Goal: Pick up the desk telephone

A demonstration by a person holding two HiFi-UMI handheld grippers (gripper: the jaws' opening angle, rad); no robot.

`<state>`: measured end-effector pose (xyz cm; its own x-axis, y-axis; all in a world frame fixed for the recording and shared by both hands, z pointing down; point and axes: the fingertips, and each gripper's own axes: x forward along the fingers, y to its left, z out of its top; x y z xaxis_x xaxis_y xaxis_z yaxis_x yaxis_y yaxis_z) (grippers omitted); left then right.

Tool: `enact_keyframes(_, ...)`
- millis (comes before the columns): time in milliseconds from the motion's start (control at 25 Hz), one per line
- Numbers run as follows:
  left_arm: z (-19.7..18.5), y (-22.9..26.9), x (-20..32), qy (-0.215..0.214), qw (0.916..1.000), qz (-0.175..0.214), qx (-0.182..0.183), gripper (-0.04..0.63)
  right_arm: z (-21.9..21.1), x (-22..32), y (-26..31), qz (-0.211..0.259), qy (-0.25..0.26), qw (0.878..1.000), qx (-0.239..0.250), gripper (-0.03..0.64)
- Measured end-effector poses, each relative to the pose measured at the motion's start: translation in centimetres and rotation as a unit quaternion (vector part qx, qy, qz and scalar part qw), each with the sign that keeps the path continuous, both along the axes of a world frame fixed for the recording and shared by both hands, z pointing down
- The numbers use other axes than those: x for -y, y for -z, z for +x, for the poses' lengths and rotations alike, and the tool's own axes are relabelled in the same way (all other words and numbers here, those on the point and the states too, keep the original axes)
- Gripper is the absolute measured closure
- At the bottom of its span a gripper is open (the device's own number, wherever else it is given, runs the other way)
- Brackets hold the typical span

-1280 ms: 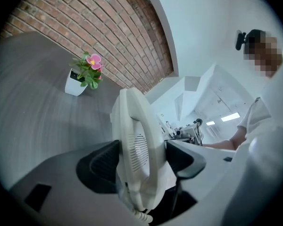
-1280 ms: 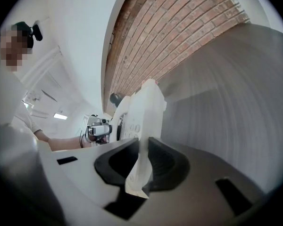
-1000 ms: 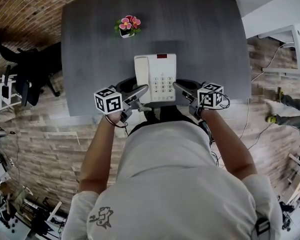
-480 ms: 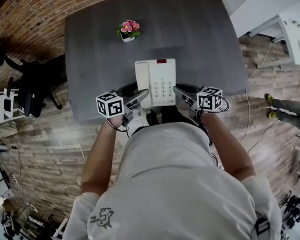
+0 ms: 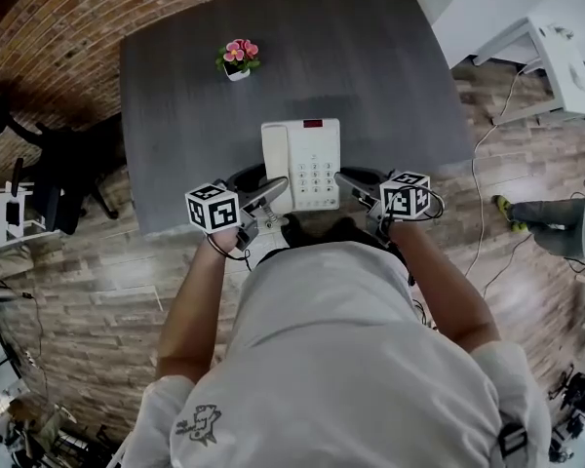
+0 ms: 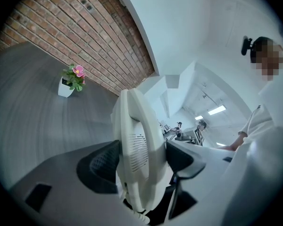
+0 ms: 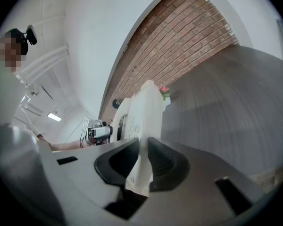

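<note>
The white desk telephone, with a keypad and a handset on its left side, hangs over the near edge of the dark grey table. My left gripper is shut on the telephone's left near corner, and its pads press the thick white body. At the right near corner my right gripper is shut on the thin edge of the telephone. In both gripper views the telephone stands edge-on between the black pads, with the table well below it.
A small white pot with pink flowers stands at the far left of the table. A brick wall runs behind the table. A black chair is to the left, a white cabinet to the right, on wooden flooring.
Both grippers have risen a little and shifted with the telephone held between them. The telephone now sits slightly closer to me in the head view; the grips look the same.
</note>
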<state>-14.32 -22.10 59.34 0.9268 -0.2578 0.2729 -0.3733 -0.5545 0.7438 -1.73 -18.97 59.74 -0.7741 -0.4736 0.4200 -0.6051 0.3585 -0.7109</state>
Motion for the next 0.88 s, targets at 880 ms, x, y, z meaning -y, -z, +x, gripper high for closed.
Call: enact_keyframes(880, 12.7, 2.1, -12.1, 0.091, 0.9956, 0.017, 0.018, 0.272, 13.1, -9.2, 2.7, 0.040, 0.084, 0.996, 0.017, 0.554)
